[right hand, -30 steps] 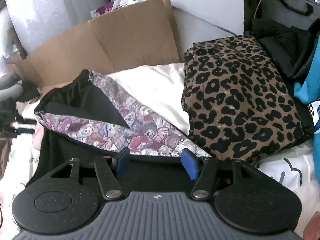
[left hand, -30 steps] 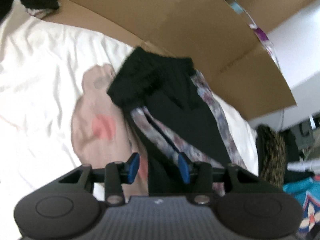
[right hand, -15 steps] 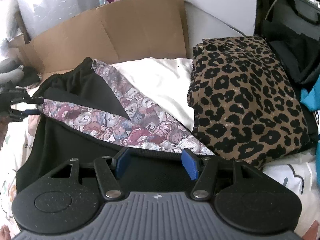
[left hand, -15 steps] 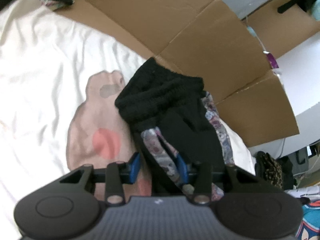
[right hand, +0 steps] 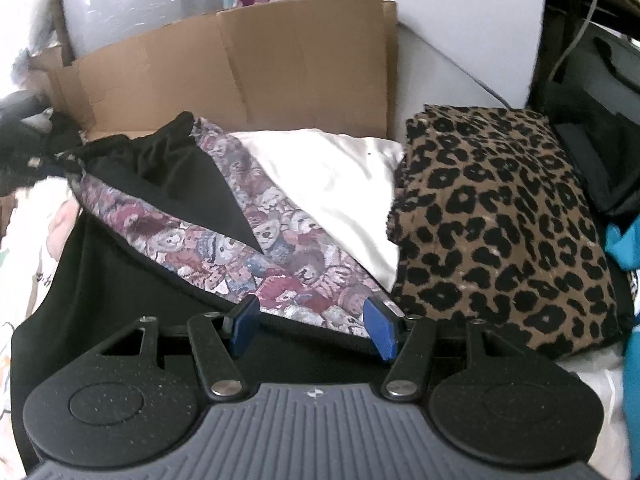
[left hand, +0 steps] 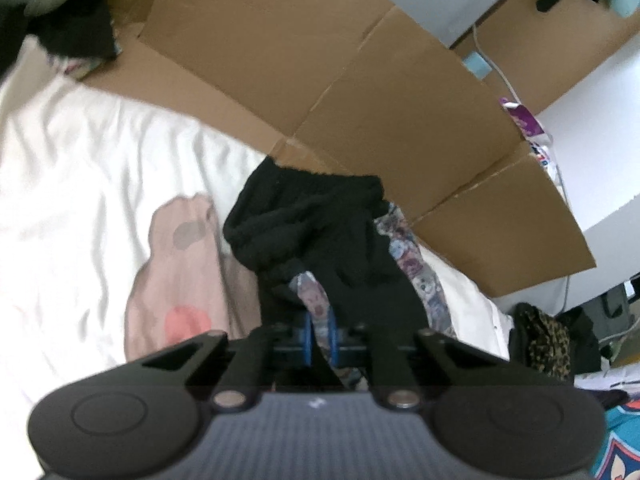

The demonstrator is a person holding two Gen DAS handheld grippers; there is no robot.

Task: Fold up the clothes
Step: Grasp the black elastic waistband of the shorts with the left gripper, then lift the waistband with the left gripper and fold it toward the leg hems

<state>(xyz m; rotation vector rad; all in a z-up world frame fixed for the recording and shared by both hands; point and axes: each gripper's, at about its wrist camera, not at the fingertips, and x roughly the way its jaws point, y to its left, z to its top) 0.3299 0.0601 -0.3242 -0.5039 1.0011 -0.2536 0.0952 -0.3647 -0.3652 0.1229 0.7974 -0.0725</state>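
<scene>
Left tool (left hand: 319,338) with blue pads is closing on a strip of the black fleece garment with teddy-bear print lining (left hand: 320,248); the printed edge sits pinched between the pads, so it is grasping the fabric. The garment lies bunched on the white bed sheet (left hand: 72,184), its black ribbed end toward the flattened brown cardboard sheet (left hand: 360,92) that leans behind the bed. Just left of the garment, on the sheet, a pale pink cloth with a red blotch (left hand: 176,272), touching the garment's side. Far right in the left wrist view a small leopard-print bundle (left hand: 540,340), blurred. Right tool (right hand: 312,326) has its blue pads spread wide, released, hovering at the near black hem of the same garment (right hand: 224,236); printed lining shows between and beyond the pads, but they do not press on it. In the right wrist view the garment is spread open, black panel over bear print, running from the lower middle up to the left, where its far end is gathered. To its right a white pillow-like cloth (right hand: 332,184), then a folded leopard-print fabric (right hand: 500,220) touching the white cloth. Teal fabric (right hand: 624,240) at the right edge.
</scene>
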